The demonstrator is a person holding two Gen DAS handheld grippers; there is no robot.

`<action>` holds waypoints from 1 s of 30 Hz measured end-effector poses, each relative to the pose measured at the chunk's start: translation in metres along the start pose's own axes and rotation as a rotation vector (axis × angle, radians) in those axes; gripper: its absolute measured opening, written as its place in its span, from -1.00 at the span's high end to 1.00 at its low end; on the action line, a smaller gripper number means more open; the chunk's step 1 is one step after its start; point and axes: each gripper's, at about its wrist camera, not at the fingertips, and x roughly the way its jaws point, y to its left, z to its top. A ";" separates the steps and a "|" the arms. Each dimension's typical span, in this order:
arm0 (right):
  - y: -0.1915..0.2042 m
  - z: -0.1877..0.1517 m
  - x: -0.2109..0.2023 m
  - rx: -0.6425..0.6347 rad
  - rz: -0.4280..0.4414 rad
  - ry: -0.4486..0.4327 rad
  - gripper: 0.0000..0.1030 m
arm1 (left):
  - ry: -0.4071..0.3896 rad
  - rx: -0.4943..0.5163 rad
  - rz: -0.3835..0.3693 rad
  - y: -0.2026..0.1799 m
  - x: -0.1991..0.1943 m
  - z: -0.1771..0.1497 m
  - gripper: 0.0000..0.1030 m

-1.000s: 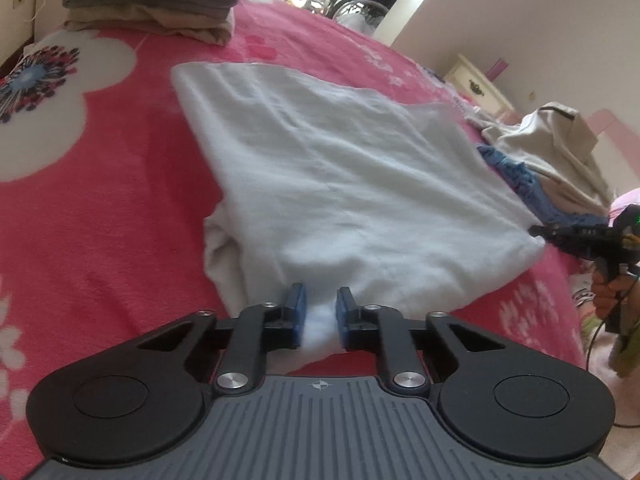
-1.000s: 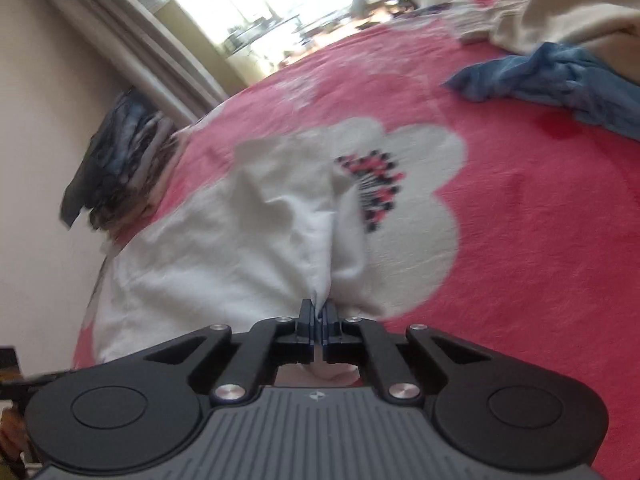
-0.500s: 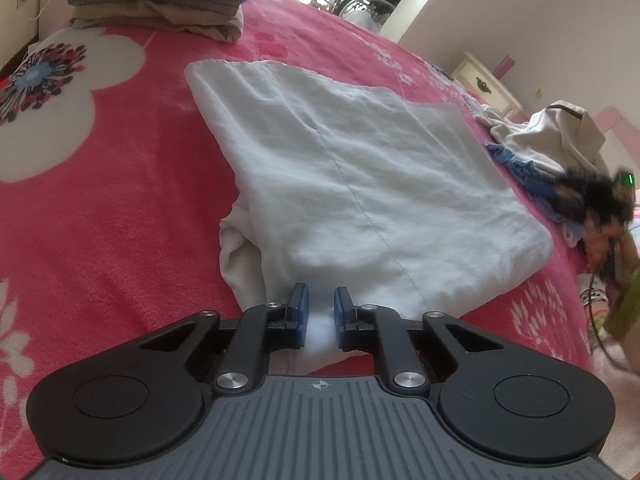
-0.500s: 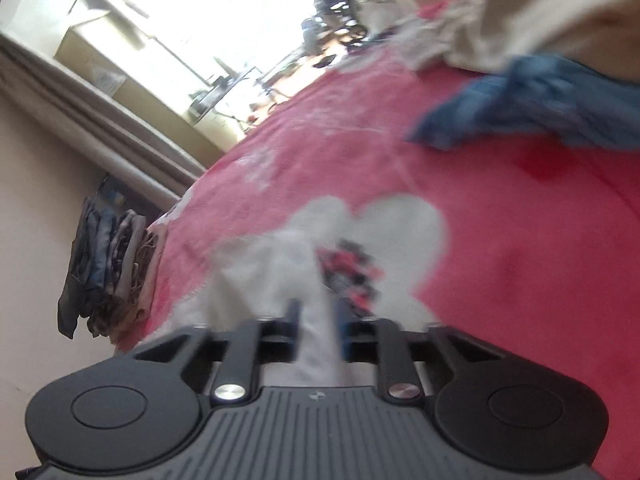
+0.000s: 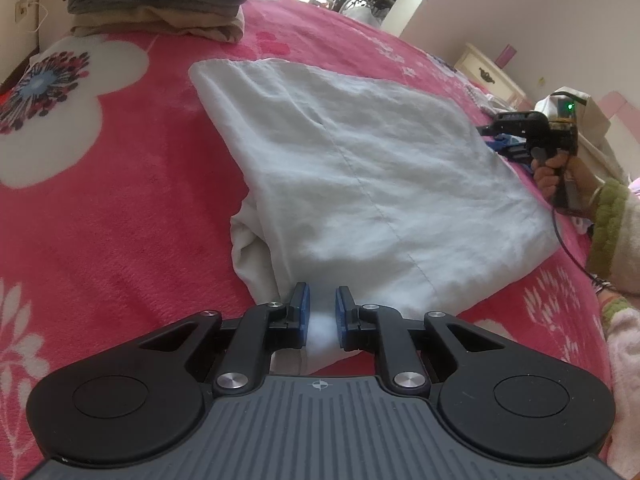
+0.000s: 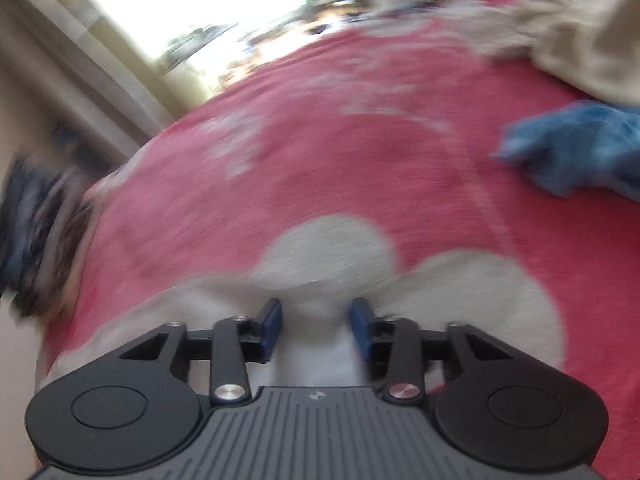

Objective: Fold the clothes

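Both wrist views low, close over shared pink blanket (image 5: 120,208), facing opposite ends

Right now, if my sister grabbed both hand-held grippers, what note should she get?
Left hand-held gripper: clamped on the near edge of the white garment.
Right hand-held gripper: open, nothing pinched; off by the garment's right side.
Things: garment lies folded flat on the pink blanket; folded stack at the far corner; blue cloth and beige garment unfolded.
Done: one fold.
Left: probably another fold, stack it, then the rest.
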 end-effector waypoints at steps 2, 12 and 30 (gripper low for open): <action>-0.013 0.004 -0.012 0.092 0.009 -0.060 0.26 | 0.000 0.001 -0.002 0.001 -0.001 0.000 0.72; -0.087 -0.040 -0.143 0.397 0.182 -0.120 -0.10 | -0.119 -0.223 -0.051 0.032 -0.045 -0.011 0.34; -0.077 -0.177 -0.145 0.517 0.349 0.075 -0.38 | -0.127 -0.607 -0.263 0.030 -0.006 -0.055 -0.09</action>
